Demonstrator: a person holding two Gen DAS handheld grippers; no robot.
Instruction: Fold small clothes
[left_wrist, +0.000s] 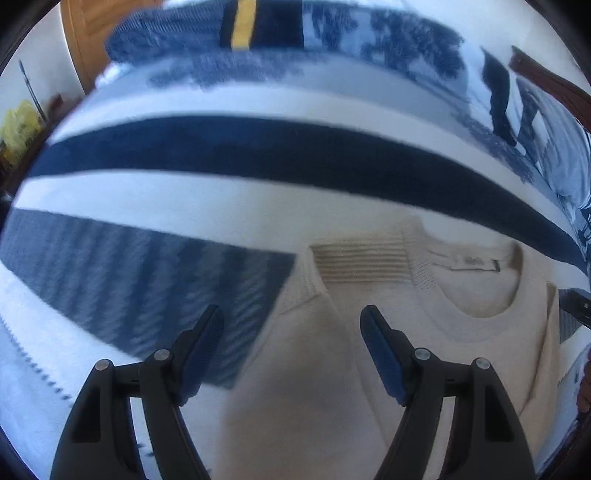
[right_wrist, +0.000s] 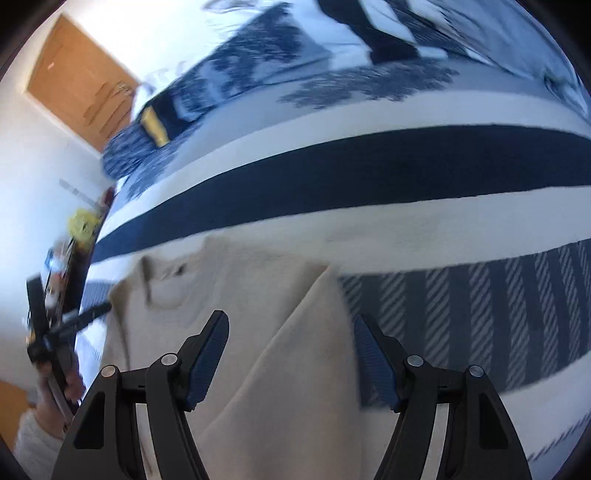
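Left gripper (left_wrist: 291, 317): fingers apart, blue pads (left_wrist: 380, 354) facing each other, nothing between them. It hangs over the beige sweater (left_wrist: 424, 332), near the shoulder on the collar's left as this camera sees it. Whether the tips touch the knit cannot be told.

Right gripper (right_wrist: 291, 323): fingers also spread wide, pads (right_wrist: 208, 354) bare, nothing clamped. Beneath the gap a sleeve (right_wrist: 295, 350) lies folded in over the sweater body, its edge running diagonally up to a point beside the right finger.

Sweater lies flat, front up. Round neckline (left_wrist: 480, 291) with a small label (left_wrist: 474, 264) inside the back of the collar. A ribbed cuff (left_wrist: 360, 264) lies just left of the collar in the left wrist view. The sweater's far side is partly hidden behind the gripper bodies.

In the right wrist view, the other gripper's black frame (right_wrist: 55, 325) shows at the left edge, with a hand (right_wrist: 59, 398) in a pale sleeve below it.

Surface: a bedspread (left_wrist: 221, 155), white with a broad navy band, a panel of diagonal hatching on each side of the sweater, and mottled blue print further back. At the far end lies a dark folded piece with a yellow stripe (left_wrist: 243, 24). Image blurred toward the edges.

Room: white wall, an orange-brown wooden door (right_wrist: 81, 85), yellow clutter (right_wrist: 83, 223) at the bed's side.
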